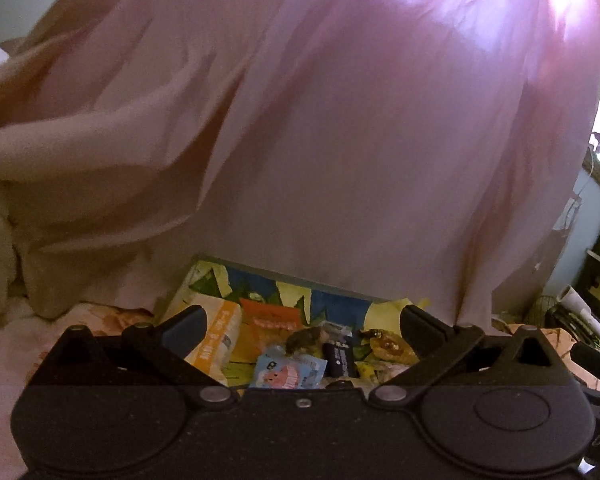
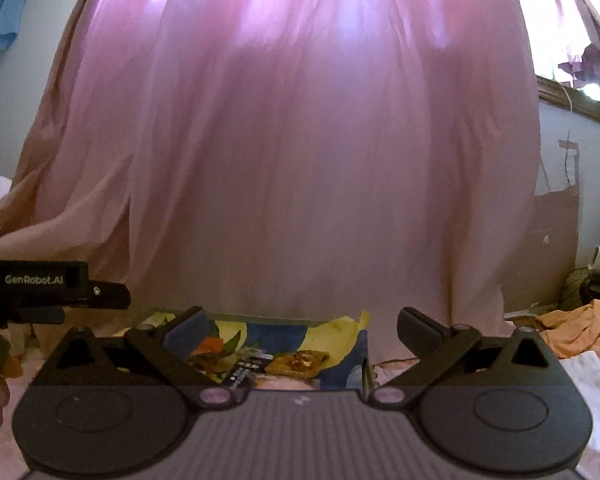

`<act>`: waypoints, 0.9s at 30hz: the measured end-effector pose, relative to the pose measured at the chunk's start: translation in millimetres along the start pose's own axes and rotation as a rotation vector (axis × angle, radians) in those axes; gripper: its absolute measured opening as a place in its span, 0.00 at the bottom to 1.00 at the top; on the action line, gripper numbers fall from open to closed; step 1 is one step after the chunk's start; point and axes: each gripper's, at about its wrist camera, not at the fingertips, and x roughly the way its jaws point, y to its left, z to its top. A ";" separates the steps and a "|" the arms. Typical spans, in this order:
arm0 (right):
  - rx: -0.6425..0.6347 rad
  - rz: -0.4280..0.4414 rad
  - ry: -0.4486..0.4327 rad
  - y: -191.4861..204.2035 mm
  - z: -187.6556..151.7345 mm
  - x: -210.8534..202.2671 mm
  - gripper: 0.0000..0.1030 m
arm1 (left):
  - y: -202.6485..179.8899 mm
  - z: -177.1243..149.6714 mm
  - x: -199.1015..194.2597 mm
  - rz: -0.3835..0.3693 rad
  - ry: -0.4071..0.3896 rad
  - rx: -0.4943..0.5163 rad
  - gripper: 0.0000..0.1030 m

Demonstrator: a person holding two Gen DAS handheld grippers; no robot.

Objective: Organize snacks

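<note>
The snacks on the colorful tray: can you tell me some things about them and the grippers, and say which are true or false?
1. The left gripper is holding a snack. False: its jaws are open and empty.
2. The right gripper has open jaws. True.
3. An orange packet lies on the colorful tray. True.
4. The curtain behind the tray is green. False: it is pink.
5. The light blue packet lies near a dark packet. True.
</note>
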 end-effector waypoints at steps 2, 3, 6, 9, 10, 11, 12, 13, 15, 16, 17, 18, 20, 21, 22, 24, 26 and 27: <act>0.011 -0.001 -0.008 0.9 0.6 -6.3 1.00 | -0.5 -0.9 -7.1 0.008 -0.009 0.005 0.99; 0.015 -0.001 -0.010 1.6 0.5 -8.4 1.00 | -0.5 -1.8 -11.4 0.012 -0.013 0.007 0.99; 0.030 -0.006 -0.025 2.8 -0.4 -20.1 1.00 | 0.4 -5.3 -24.0 0.024 -0.029 0.007 0.99; 0.047 -0.004 -0.035 3.4 -2.5 -30.0 1.00 | 3.1 -11.6 -36.2 0.035 -0.043 0.003 0.99; 0.049 -0.004 -0.039 4.0 -2.7 -32.8 1.00 | 4.3 -13.6 -39.6 0.038 -0.047 0.002 0.99; 0.050 -0.004 -0.043 4.5 -3.1 -35.6 1.00 | 5.5 -16.4 -44.3 0.042 -0.051 0.001 0.99; 0.050 -0.004 -0.046 5.3 -3.8 -38.3 1.00 | 6.6 -18.5 -47.6 0.046 -0.054 0.000 0.99; 0.048 -0.005 -0.049 6.0 -4.3 -41.2 1.00 | 7.9 -20.5 -51.4 0.048 -0.056 0.000 0.99; 0.042 -0.005 -0.055 8.0 -5.3 -46.2 1.00 | 8.8 -23.2 -57.4 0.050 -0.065 0.003 0.99; 0.039 -0.005 -0.057 9.2 -5.9 -48.4 1.00 | 9.5 -24.6 -60.6 0.050 -0.070 0.006 0.99; 0.039 -0.006 -0.060 10.0 -6.6 -50.8 1.00 | 9.7 -25.7 -63.7 0.051 -0.076 0.010 0.99; 0.041 -0.006 -0.062 10.7 -7.3 -53.0 1.00 | 10.0 -26.9 -67.1 0.052 -0.083 0.015 0.99; 0.044 -0.005 -0.065 12.7 -8.2 -55.1 1.00 | 10.6 -29.0 -74.0 0.053 -0.097 0.022 0.99; 0.045 -0.006 -0.067 13.7 -9.0 -57.2 1.00 | 11.1 -30.3 -76.8 0.053 -0.100 0.025 0.99; 0.045 -0.006 -0.068 14.8 -9.9 -59.9 1.00 | 11.7 -31.7 -80.1 0.051 -0.103 0.024 0.99; 0.044 -0.004 -0.071 17.0 -11.6 -64.9 1.00 | 12.9 -34.4 -86.6 0.047 -0.107 0.020 0.99; 0.048 -0.003 -0.071 18.8 -12.9 -69.7 1.00 | 14.1 -37.2 -91.4 0.046 -0.106 0.012 0.99; 0.052 -0.001 -0.069 19.6 -14.0 -72.7 1.00 | 14.8 -38.8 -93.8 0.045 -0.102 0.008 0.99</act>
